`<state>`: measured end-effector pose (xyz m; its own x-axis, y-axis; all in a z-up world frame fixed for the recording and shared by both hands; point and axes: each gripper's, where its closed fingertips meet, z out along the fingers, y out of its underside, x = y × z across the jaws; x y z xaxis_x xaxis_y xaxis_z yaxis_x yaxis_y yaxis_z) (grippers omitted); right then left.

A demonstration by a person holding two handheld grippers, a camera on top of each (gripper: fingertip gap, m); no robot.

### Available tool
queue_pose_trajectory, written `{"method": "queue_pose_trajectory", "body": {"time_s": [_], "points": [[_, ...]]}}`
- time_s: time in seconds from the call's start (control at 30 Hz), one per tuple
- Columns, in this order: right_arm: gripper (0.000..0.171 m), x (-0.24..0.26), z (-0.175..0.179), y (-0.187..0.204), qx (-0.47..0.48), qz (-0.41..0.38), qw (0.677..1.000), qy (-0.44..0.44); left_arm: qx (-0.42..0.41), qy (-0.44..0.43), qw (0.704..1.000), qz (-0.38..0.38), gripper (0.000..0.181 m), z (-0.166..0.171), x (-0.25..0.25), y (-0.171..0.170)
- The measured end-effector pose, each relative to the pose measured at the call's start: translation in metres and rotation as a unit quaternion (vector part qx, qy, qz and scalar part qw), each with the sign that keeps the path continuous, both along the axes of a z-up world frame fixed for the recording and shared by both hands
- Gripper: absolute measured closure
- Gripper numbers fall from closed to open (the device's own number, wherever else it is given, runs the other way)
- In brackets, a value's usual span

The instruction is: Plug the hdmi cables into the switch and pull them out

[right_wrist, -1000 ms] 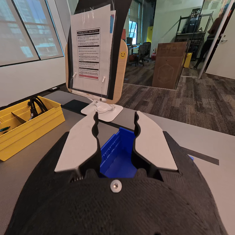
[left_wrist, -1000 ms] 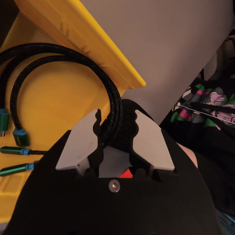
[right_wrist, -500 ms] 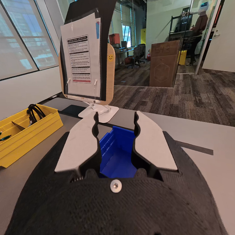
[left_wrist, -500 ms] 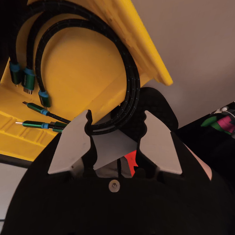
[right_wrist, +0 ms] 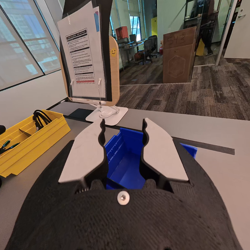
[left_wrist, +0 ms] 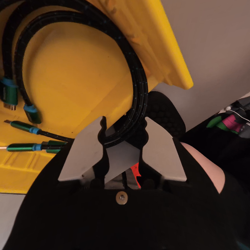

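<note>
Over the yellow bin [left_wrist: 155, 44], the left tool [left_wrist: 123, 129] stands apart around the looped cables [left_wrist: 139, 83].
Closing there could drag the whole bundle; the right tool [right_wrist: 123, 129], also apart, waits over the blue bin [right_wrist: 125, 159].

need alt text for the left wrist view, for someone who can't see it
The open left tool points into a yellow bin, its tips on either side of a loop of black braided cables. Green plugs with blue collars lie at the left of the bin, which sits on a grey table.
</note>
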<state>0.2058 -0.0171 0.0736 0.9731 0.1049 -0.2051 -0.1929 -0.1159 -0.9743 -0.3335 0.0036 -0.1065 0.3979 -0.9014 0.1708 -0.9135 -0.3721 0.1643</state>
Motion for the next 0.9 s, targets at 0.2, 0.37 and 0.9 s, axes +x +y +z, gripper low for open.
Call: {"method": "queue_pose_trajectory", "body": {"time_s": [0.2, 0.37, 0.9], "points": [[0.119, -0.002, -0.007, 0.003, -0.016, 0.006, 1.000, 0.000, -0.029, -0.051, 0.998, 0.005, 0.143, 0.004, 0.002, -0.002], [0.120, -0.006, -0.013, 0.007, -0.028, 0.012, 1.000, -0.002, -0.035, -0.094, 0.995, 0.017, 0.161, 0.013, 0.003, 0.001], [0.123, -0.015, -0.024, 0.012, -0.057, 0.026, 0.998, -0.012, -0.119, -0.138, 0.983, 0.005, 0.172, 0.003, 0.006, -0.003]]}}
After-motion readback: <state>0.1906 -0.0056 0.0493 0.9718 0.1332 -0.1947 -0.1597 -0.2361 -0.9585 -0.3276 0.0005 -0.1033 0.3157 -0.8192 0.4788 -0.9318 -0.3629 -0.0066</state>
